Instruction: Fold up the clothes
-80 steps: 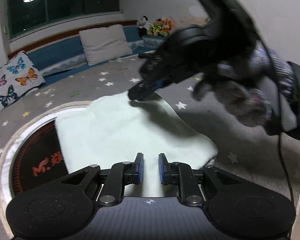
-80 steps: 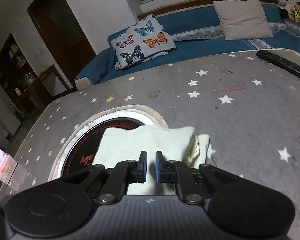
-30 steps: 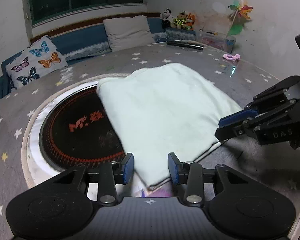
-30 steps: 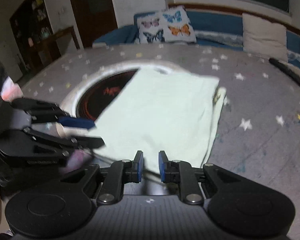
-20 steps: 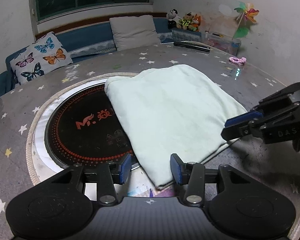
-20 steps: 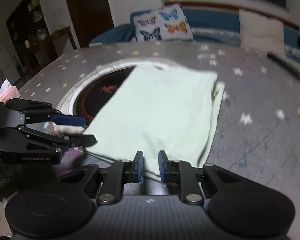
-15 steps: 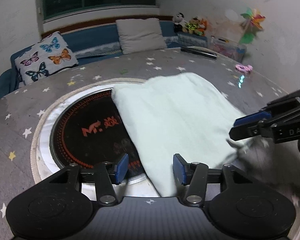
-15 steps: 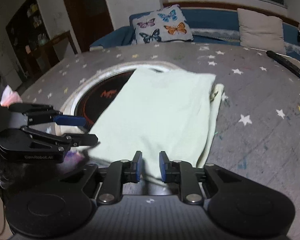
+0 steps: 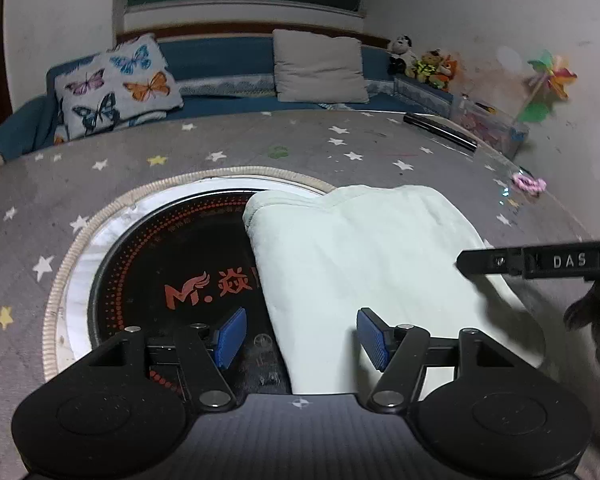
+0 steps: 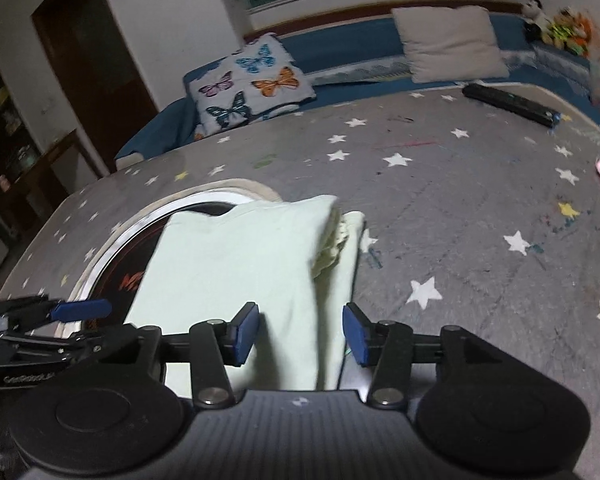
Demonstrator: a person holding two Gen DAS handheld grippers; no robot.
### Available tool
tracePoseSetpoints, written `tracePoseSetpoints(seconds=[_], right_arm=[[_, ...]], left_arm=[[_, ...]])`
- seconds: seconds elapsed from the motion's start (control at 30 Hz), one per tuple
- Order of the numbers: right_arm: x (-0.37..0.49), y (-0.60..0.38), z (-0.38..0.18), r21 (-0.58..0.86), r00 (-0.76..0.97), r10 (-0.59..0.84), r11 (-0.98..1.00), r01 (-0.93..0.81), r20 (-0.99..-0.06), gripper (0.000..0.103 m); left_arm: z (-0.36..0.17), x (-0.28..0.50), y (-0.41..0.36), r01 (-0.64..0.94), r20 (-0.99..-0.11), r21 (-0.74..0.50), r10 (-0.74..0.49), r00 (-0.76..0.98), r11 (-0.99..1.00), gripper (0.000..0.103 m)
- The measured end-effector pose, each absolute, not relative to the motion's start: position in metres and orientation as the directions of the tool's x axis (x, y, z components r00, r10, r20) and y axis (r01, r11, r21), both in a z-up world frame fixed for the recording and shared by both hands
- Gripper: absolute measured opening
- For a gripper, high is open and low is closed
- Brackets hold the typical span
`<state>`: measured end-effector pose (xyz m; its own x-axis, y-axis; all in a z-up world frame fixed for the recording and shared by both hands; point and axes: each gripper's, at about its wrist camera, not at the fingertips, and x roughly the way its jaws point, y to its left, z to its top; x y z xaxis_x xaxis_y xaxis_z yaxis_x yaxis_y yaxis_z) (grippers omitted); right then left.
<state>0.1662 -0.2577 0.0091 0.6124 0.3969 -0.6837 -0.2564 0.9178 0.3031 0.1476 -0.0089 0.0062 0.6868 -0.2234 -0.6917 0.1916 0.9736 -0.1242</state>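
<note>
A pale green garment (image 9: 360, 260) lies folded into a rectangle on the star-patterned table, its left part over the black cooktop. My left gripper (image 9: 300, 336) hovers at the garment's near left edge. Its jaws are opening, and the blue pads (image 9: 230, 336) stand apart without pressing the cloth. In the right wrist view my right gripper (image 10: 300, 332) is over the near right edge of the garment (image 10: 240, 264). Its jaws are opening too, and the cloth below is not pinched. The left gripper (image 10: 88, 326) shows at that view's left edge.
A round black cooktop (image 9: 160, 272) with a red logo is set into the table. A black remote (image 9: 440, 132) and a pink hair tie (image 9: 530, 183) lie at the far right. Behind the table runs a blue bench with a butterfly pillow (image 9: 116, 84), a grey pillow and soft toys.
Both pairs of jaws have spread much wider. Both grippers have slid sideways along the garment's near edge and rolled. The garment stays flat on the table.
</note>
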Motion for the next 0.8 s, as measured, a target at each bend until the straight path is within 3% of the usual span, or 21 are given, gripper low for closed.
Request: tracePoseSetpoints(seconds=[0.2,0.37,0.43,0.5,0.57,0.63,0.8], right_arm=[[0.179,-0.259,-0.002,0.360,0.601,0.420,0.905,-0.226,-0.680,0.052],[0.180,-0.256,-0.005,0.369,0.604,0.426,0.902,-0.225,-0.674,0.051],[0.181,-0.254,-0.006,0.378,0.601,0.434,0.898,-0.226,-0.671,0.039],[0.182,-0.255,-0.008,0.405,0.591,0.453,0.887,-0.223,-0.667,0.028],[0.183,-0.255,-0.009,0.431,0.585,0.469,0.876,-0.215,-0.662,0.024],[0.183,-0.255,-0.009,0.440,0.590,0.473,0.873,-0.211,-0.654,0.017],[0.176,-0.257,-0.001,0.448,0.609,0.479,0.867,-0.217,-0.632,0.013]], left_arm=[[-0.001,0.160,-0.007,0.180,-0.709,-0.177,-0.253,0.658,0.967,0.063],[-0.007,0.164,-0.010,0.192,-0.717,-0.202,-0.279,0.639,0.960,0.048],[-0.007,0.165,-0.011,0.192,-0.716,-0.204,-0.280,0.639,0.960,0.043],[-0.007,0.165,-0.012,0.189,-0.716,-0.202,-0.277,0.640,0.961,0.032],[-0.006,0.165,-0.012,0.185,-0.715,-0.201,-0.273,0.643,0.962,0.020],[-0.004,0.165,-0.013,0.184,-0.711,-0.199,-0.271,0.649,0.963,0.014],[0.009,0.160,-0.025,0.217,-0.688,-0.168,-0.272,0.673,0.962,0.011]])
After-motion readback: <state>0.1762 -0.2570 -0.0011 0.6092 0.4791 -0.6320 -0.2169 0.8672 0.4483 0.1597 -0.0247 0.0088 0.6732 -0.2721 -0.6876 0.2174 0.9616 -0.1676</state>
